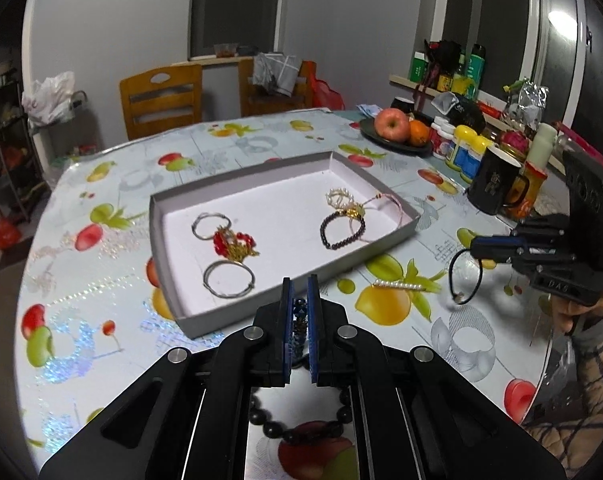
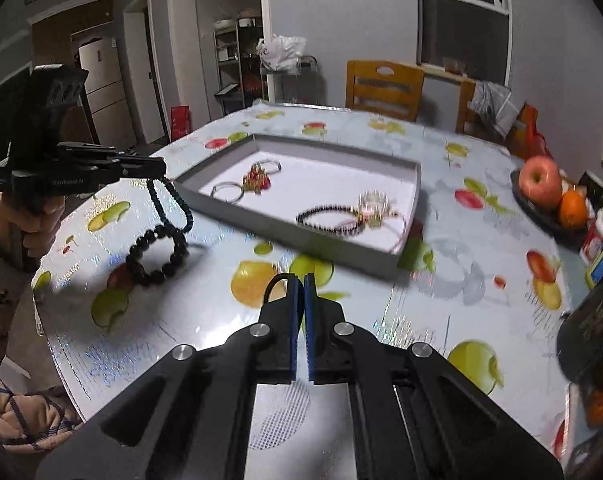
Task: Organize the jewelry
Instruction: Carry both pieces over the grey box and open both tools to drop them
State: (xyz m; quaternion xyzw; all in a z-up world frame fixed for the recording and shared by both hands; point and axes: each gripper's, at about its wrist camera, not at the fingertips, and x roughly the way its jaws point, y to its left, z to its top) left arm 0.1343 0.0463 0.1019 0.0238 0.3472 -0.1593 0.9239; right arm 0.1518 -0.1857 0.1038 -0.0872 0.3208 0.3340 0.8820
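Fruit-print tablecloth under grey tray

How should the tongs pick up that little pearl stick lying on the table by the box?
Pinch the pearl clip at its middle, across its thin width, coming straight down from above. It lies flat on the table, long and narrow, so holding one end would probably let it tip, and a sideways approach has little to catch.
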